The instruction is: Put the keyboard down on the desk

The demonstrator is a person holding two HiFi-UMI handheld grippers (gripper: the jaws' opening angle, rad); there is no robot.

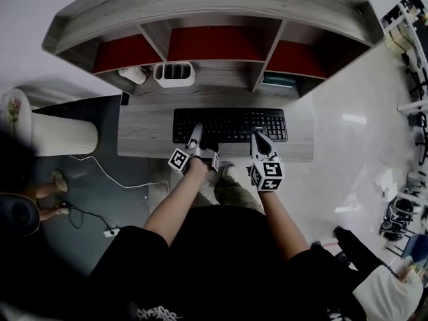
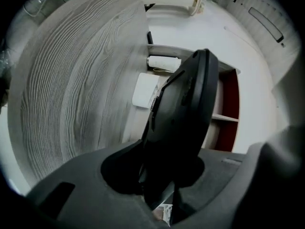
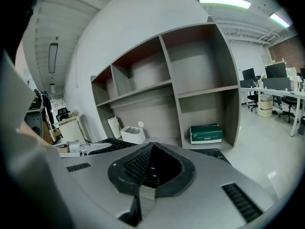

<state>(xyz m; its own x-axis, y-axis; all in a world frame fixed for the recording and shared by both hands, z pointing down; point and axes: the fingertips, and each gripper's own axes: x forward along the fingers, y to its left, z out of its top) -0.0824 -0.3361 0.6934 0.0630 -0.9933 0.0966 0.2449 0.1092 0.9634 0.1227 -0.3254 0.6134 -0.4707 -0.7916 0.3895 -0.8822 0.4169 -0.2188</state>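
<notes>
The black keyboard point(image 1: 229, 124) lies lengthwise over the grey wooden desk point(image 1: 144, 138), close to its near edge. My left gripper point(image 1: 195, 141) is shut on the keyboard's near edge towards the left end. In the left gripper view the keyboard point(image 2: 183, 123) runs edge-on out of that gripper point(image 2: 164, 175), with the desk top point(image 2: 81, 89) beside it. My right gripper point(image 1: 261, 141) is shut on the near edge towards the right end. In the right gripper view the keys point(image 3: 107, 145) show on both sides of that gripper point(image 3: 151, 168). Whether the keyboard rests on the desk I cannot tell.
Behind the keyboard stands a shelf unit with red backs point(image 1: 215, 43). In it are a white divided holder point(image 1: 174, 73), a white roll point(image 1: 132, 74) and a green box point(image 1: 278, 80). A white cylinder point(image 1: 63, 134) stands left of the desk; a cable point(image 1: 110, 179) crosses the floor.
</notes>
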